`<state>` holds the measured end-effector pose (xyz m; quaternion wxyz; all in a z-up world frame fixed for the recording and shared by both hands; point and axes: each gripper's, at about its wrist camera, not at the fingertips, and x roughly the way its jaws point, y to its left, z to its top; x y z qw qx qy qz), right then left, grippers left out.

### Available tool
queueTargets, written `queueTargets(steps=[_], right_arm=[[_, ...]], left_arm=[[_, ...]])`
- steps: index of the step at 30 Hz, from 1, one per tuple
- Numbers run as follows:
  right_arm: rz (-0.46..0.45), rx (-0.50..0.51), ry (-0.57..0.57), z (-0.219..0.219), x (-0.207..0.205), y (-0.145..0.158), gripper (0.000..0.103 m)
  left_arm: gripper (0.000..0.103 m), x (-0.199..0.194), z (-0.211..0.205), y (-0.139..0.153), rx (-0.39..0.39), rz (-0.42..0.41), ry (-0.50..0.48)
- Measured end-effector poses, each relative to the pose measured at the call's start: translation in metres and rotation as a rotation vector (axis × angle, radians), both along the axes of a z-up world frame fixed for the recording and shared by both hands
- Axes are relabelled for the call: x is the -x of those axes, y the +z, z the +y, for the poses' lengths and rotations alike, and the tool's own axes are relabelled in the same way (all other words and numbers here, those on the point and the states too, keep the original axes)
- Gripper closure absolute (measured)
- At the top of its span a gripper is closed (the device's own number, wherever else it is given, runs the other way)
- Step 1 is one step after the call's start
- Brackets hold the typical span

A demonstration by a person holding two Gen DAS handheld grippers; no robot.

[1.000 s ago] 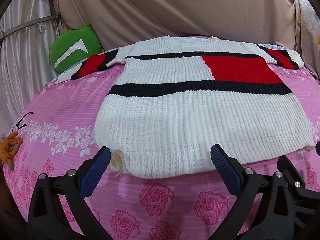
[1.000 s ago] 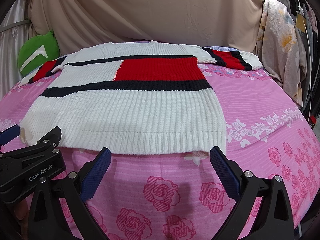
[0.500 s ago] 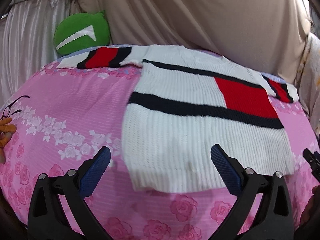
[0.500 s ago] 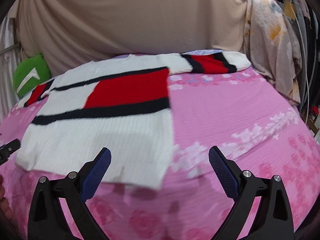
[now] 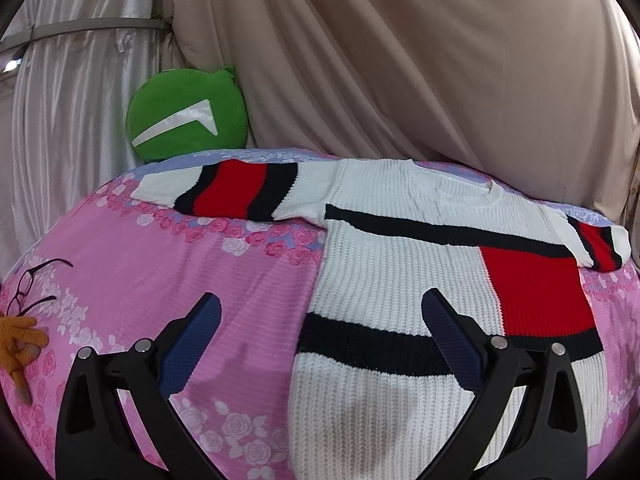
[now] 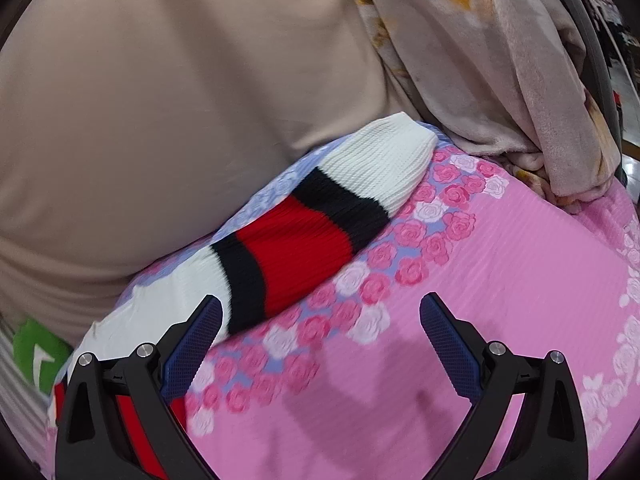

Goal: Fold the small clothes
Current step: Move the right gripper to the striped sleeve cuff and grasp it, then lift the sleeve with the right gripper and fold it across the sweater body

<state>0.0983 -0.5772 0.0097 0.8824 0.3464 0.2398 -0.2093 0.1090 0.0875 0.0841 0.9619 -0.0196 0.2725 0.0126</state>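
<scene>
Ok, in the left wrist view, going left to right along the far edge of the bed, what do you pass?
Green cushion → sweater's left-hand striped sleeve → sweater neckline → right-hand striped sleeve.

A beige draped cloth [image 5: 420, 80] fills the backdrop from eleven to two o'clock. A pale satin curtain [image 5: 60, 120] hangs at nine o'clock. The pink rose-print bedsheet [image 5: 140, 272] spreads below.

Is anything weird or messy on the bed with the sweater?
The sweater lies flat and spread out, nothing torn that shows. Two odd bits sit at the left edge of the pink bedsheet: a pair of glasses left loose on the sheet, and an orange fuzzy thing beside them. A grey shadowy patch shows near the sweater's hem.
</scene>
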Motion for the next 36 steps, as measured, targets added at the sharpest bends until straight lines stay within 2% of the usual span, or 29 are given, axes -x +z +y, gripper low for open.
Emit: queueTargets(steps=[3,9,10,12,14,15,17,18,20,22,25,27,28,30,31,32,34,36], right_arm=[[0.000,-0.072,-0.056,-0.033,-0.033,-0.017,0.005],[-0.005,-0.171,-0.148,-0.075,-0.069,-0.042,0.005],[-0.001,-0.161,-0.162,-0.078,-0.074,-0.042,0.010],[0.007,-0.156,-0.154,-0.083,-0.084,-0.042,0.032],[0.008,-0.189,-0.154,-0.086,-0.093,-0.039,0.081],[-0.022,-0.202,-0.145,-0.082,-0.097,-0.031,0.094],[-0.125,-0.148,-0.074,-0.056,-0.107,0.000,0.093],[-0.154,-0.071,0.000,-0.031,-0.118,0.024,0.093],[-0.192,0.097,0.190,0.038,-0.142,0.069,0.093],[-0.241,0.204,0.424,0.122,-0.163,0.099,0.093],[-0.218,0.245,0.744,0.245,-0.189,0.098,0.091],[-0.167,0.292,0.878,0.311,-0.194,0.079,0.083],[-0.142,0.346,0.922,0.336,-0.191,0.070,0.080],[-0.136,0.430,0.927,0.355,-0.179,0.058,0.076],[-0.146,0.434,0.920,0.352,-0.174,0.054,0.066],[-0.154,0.417,0.908,0.343,-0.169,0.051,0.054],[-0.148,0.368,0.840,0.317,-0.171,0.040,0.043],[-0.112,0.294,0.758,0.279,-0.171,0.027,0.041]], left_arm=[[0.005,-0.017,-0.014,-0.008,-0.031,0.017,-0.036],[0.005,-0.053,-0.025,-0.025,-0.079,0.068,-0.066],[0.005,-0.058,-0.026,-0.027,-0.087,0.073,-0.068],[0.005,-0.067,-0.028,-0.030,-0.102,0.072,-0.070],[0.005,-0.074,-0.031,-0.030,-0.115,0.063,-0.070],[0.005,-0.079,-0.032,-0.029,-0.122,0.057,-0.067],[0.005,-0.086,-0.035,-0.028,-0.132,0.049,-0.057],[0.005,-0.091,-0.036,-0.026,-0.133,0.043,-0.053],[0.005,-0.099,-0.039,-0.024,-0.130,0.039,-0.044],[0.005,-0.110,-0.043,-0.021,-0.105,0.044,-0.041],[0.005,-0.127,-0.049,-0.021,-0.038,0.087,-0.056],[0.005,-0.138,-0.053,-0.023,0.020,0.125,-0.073],[0.005,-0.144,-0.054,-0.025,0.041,0.141,-0.077],[0.005,-0.153,-0.055,-0.029,0.072,0.173,-0.082],[0.005,-0.157,-0.055,-0.030,0.090,0.185,-0.094],[0.005,-0.161,-0.055,-0.032,0.101,0.194,-0.103],[0.005,-0.170,-0.056,-0.036,0.121,0.211,-0.109],[0.005,-0.179,-0.057,-0.041,0.152,0.232,-0.111]])
